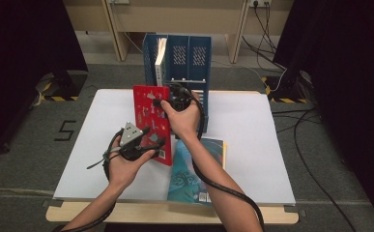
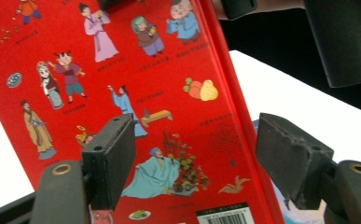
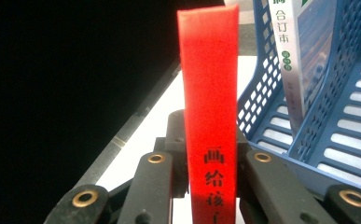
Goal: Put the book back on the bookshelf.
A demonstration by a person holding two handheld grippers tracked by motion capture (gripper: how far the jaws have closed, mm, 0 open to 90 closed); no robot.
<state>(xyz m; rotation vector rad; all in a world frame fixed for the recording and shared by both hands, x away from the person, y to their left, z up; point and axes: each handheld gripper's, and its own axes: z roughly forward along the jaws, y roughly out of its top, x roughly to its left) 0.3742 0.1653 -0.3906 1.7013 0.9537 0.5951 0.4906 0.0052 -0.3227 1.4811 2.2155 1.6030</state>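
Note:
A red picture book (image 1: 148,113) stands upright above the white table top (image 1: 252,135), just in front of a blue file rack (image 1: 179,58). My right gripper (image 1: 175,102) is shut on its spine; in the right gripper view the red spine (image 3: 208,70) rises from between the jaws of that gripper (image 3: 213,186). My left gripper (image 1: 153,139) is at the book's lower edge, jaws open. In the left gripper view the illustrated cover (image 2: 145,70) faces the open left gripper (image 2: 201,154), and its pads (image 2: 110,158) do not press on it.
The rack holds a white book (image 1: 160,60) upright in its left slot (image 3: 299,56); its other slots look vacant. A teal book (image 1: 194,169) lies flat near the table's front edge, under my right forearm. Cables trail across the floor on the right.

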